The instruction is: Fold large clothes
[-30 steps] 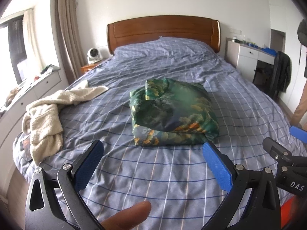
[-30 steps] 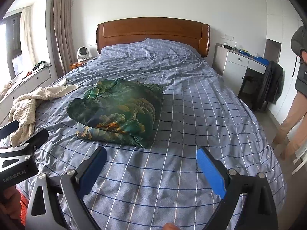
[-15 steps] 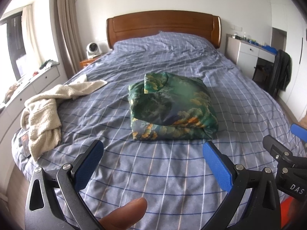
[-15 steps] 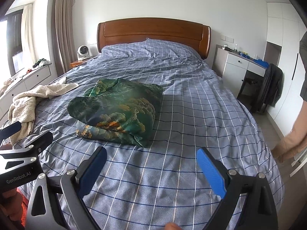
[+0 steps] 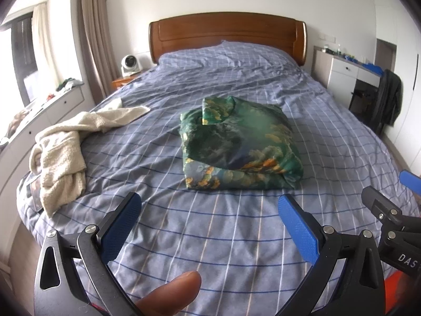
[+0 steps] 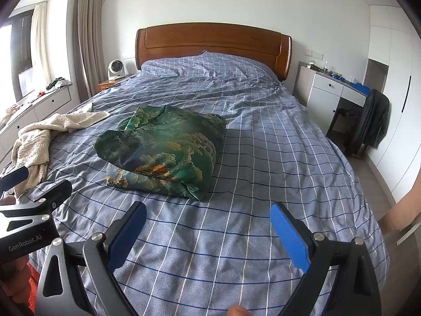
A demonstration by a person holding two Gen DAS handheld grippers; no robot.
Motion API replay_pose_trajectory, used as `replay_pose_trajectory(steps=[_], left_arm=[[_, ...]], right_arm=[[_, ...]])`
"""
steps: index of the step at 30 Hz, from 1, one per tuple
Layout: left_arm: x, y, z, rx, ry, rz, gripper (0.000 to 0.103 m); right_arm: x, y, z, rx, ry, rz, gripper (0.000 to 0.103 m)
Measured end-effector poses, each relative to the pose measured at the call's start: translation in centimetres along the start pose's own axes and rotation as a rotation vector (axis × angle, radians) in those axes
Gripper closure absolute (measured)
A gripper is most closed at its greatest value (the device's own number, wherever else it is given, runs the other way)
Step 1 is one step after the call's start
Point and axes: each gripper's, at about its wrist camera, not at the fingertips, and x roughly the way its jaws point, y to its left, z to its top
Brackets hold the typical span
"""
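A green patterned garment (image 5: 239, 144) lies folded into a thick bundle in the middle of the bed; it also shows in the right wrist view (image 6: 163, 152). A cream fleece garment (image 5: 65, 147) lies crumpled at the bed's left edge, also seen in the right wrist view (image 6: 44, 137). My left gripper (image 5: 210, 205) is open and empty, held above the bed's foot, short of the green bundle. My right gripper (image 6: 208, 210) is open and empty, to the right of the bundle and short of it.
The bed (image 5: 236, 237) has a blue checked cover and a wooden headboard (image 5: 226, 34). A small fan (image 5: 129, 64) stands on the left nightstand. A white desk (image 6: 331, 92) and a dark jacket on a chair (image 6: 373, 121) stand at the right.
Both grippers have drawn back and risen slightly, so the bundle sits a bit farther off. A person at the right edge has moved mostly out of view.
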Motion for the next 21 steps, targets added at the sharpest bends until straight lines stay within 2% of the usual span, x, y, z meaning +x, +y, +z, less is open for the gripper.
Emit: replay_pose_trajectory(steps=[4, 6, 13, 21], left_arm=[[-0.1, 0.0, 0.0, 0.000, -0.003, 0.001, 0.000], [-0.2, 0.1, 0.1, 0.004, -0.011, 0.004, 0.000], [-0.8, 0.2, 0.5, 0.002, -0.017, 0.001, 0.000], [-0.9, 0.3, 0.6, 0.001, -0.009, -0.013, 0.000]], right_arm=[[0.0, 0.1, -0.1, -0.002, 0.004, -0.002, 0.006], [-0.1, 0.0, 0.0, 0.001, 0.005, 0.001, 0.001], [-1.1, -0.4, 0.3, 0.013, -0.017, 0.017, 0.001], [-0.9, -0.1, 0.5, 0.002, 0.000, 0.007, 0.001]])
